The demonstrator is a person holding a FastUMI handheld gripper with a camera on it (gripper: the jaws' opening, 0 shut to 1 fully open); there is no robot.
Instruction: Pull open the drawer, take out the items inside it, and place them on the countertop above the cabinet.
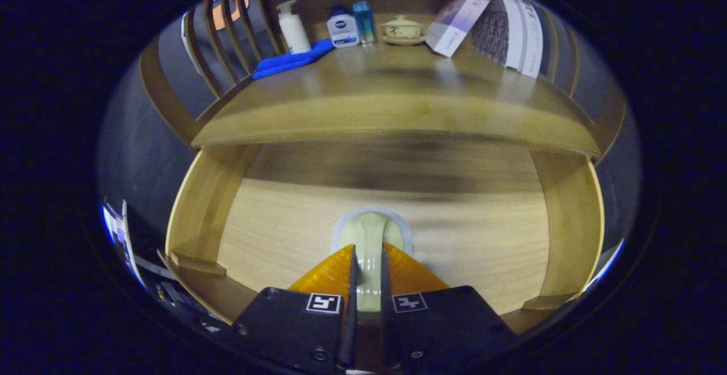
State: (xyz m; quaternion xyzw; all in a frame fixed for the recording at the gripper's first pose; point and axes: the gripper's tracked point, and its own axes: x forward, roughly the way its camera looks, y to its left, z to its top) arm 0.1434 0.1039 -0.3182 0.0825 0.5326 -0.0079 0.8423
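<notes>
Pale green and glossy, the spoon (372,238) sits pinched between your gripper (367,255) fingers, which are nearly closed on its handle. Its long axis runs from 6 to 12 o'clock, bowl end pointing away over the open drawer (284,233) floor. Beyond, at 12 o'clock, the countertop (392,96) holds bottles, a blue cloth (292,59) and a lidded cup (402,27).

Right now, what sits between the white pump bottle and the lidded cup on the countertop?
In the gripper view, two small bottles stand between the pump bottle and the lidded cup: a white-labelled one and a blue one.
</notes>
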